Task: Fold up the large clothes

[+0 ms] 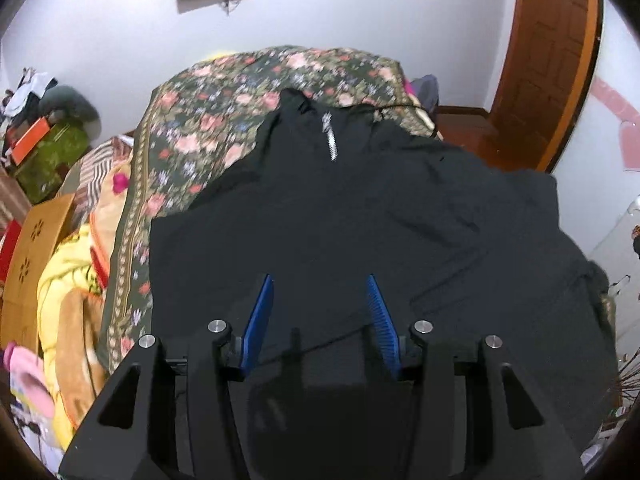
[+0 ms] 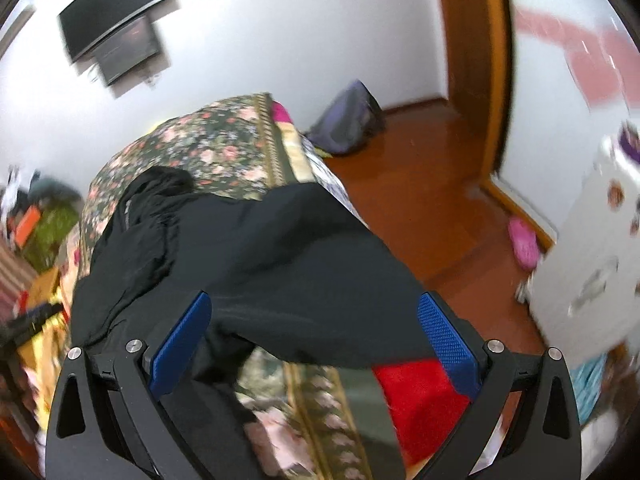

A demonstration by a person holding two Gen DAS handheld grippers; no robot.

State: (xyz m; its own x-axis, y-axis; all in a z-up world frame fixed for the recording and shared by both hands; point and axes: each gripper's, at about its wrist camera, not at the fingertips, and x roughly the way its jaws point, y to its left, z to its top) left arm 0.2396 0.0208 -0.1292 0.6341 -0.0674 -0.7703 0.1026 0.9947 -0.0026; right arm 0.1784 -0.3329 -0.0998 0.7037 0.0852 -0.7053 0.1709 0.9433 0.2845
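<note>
A large black zip-neck garment (image 1: 360,208) lies spread on a bed with a floral cover (image 1: 208,120). Its collar and silver zipper (image 1: 330,142) point to the far end. My left gripper (image 1: 320,284) is open and empty, its blue pads just above the garment's near part. In the right wrist view the same garment (image 2: 260,256) drapes over the bed's right edge. My right gripper (image 2: 316,304) is wide open, its blue pads on either side of the hanging black cloth, not closed on it.
A yellow and orange blanket (image 1: 68,292) is bunched left of the bed. A red cloth (image 2: 420,396) lies under the right gripper. There is wooden floor (image 2: 420,200) on the right with a pink slipper (image 2: 522,244), a white cabinet (image 2: 592,264) and a wooden door (image 1: 548,60).
</note>
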